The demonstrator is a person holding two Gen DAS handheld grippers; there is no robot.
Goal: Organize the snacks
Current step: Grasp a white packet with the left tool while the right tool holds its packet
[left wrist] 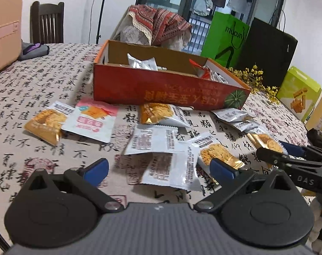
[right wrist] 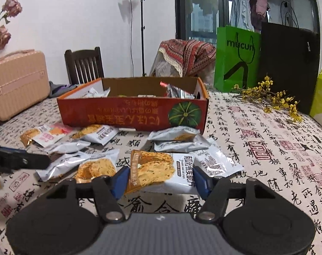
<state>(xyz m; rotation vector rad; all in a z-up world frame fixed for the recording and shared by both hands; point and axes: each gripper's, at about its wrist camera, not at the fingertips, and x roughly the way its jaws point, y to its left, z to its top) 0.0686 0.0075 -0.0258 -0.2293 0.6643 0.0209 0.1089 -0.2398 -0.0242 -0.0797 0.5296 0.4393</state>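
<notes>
An open red cardboard box [left wrist: 161, 87] with a pumpkin picture stands mid-table and holds a few snack packets; it also shows in the right wrist view [right wrist: 131, 114]. Several snack packets lie scattered in front of it. My left gripper [left wrist: 158, 170] is open and empty, low over white packets [left wrist: 169, 170]. My right gripper [right wrist: 161, 179] is closed around a gold-and-white cracker packet [right wrist: 158, 170], its blue pads touching both sides. The right gripper's fingers [left wrist: 288, 159] show at the right of the left wrist view.
The table wears a calligraphy-print cloth [right wrist: 267, 159]. A pink case [right wrist: 16, 82] and a chair [right wrist: 84, 63] stand at the left. A green bag [right wrist: 237, 59], a black bag [right wrist: 288, 63], yellow flowers [right wrist: 273, 99] and a green box [left wrist: 299, 93] sit at the right.
</notes>
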